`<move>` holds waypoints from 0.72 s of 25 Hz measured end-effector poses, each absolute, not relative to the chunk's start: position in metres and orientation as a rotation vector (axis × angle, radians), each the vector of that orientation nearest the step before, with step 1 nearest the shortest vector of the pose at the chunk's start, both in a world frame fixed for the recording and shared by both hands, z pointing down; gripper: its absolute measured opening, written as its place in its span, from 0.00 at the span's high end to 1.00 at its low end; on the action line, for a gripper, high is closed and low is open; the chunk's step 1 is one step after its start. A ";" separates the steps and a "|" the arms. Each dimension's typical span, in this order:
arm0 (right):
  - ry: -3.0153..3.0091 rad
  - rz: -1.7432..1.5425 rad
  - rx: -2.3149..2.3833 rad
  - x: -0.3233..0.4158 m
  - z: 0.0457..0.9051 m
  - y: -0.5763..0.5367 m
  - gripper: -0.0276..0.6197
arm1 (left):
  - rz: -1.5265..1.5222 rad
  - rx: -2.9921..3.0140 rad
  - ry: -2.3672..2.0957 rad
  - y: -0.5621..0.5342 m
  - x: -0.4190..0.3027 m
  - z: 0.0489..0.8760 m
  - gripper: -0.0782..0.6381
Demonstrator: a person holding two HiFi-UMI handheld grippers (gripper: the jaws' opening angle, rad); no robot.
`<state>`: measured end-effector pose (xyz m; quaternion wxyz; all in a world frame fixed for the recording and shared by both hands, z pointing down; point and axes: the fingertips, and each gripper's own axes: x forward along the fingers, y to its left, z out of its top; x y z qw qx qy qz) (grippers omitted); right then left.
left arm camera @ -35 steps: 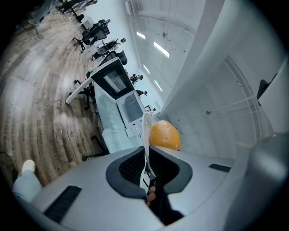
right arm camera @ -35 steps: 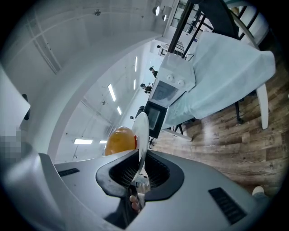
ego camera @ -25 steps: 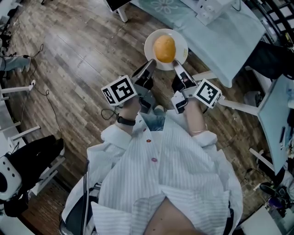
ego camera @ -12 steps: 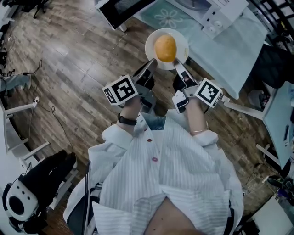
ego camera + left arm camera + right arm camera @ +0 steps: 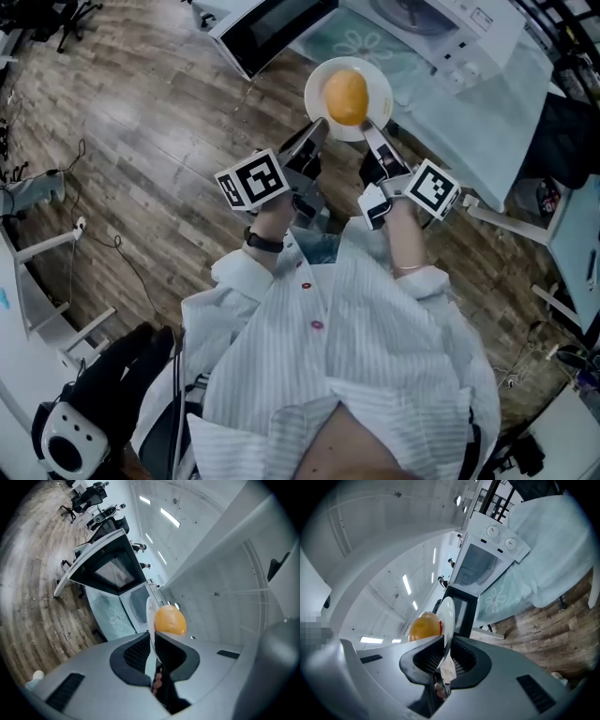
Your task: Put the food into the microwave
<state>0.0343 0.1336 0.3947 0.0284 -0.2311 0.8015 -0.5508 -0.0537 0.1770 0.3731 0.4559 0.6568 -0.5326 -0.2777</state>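
A white plate (image 5: 322, 86) carries an orange bun (image 5: 346, 96) and hangs in the air just in front of the table's edge. My left gripper (image 5: 315, 129) is shut on the plate's near-left rim, and my right gripper (image 5: 369, 128) is shut on its near-right rim. In the left gripper view the plate (image 5: 151, 616) stands edge-on between the pads with the bun (image 5: 170, 621) beyond. The right gripper view shows the plate (image 5: 447, 616) and bun (image 5: 424, 625) the same way. The white microwave (image 5: 441, 21) stands on the table ahead, its dark door (image 5: 272, 28) swung open to the left.
The table wears a pale blue cloth (image 5: 478, 103) with a flower print. Wooden floor (image 5: 141, 131) spreads to the left, with cables and chair legs. A metal table frame (image 5: 497, 217) sticks out at right. The person's white striped shirt (image 5: 337, 366) fills the lower view.
Both grippers carried the plate with the bun forward toward the table. The microwave and its open door have come into the head view.
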 end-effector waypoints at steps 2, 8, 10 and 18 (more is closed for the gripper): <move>2.483 -1.666 -0.715 0.026 0.394 0.132 0.87 | -0.677 1.628 -1.293 0.175 -0.062 0.375 0.84; 2.430 -1.717 -0.806 0.022 0.407 0.122 0.87 | -0.659 1.629 -1.254 0.161 -0.068 0.386 0.85; 2.427 -1.711 -0.798 0.016 0.409 0.110 0.87 | -0.659 1.628 -1.253 0.149 -0.073 0.389 0.85; 2.415 -1.717 -0.779 -0.007 0.416 0.076 0.87 | -0.651 1.619 -1.258 0.117 -0.093 0.398 0.85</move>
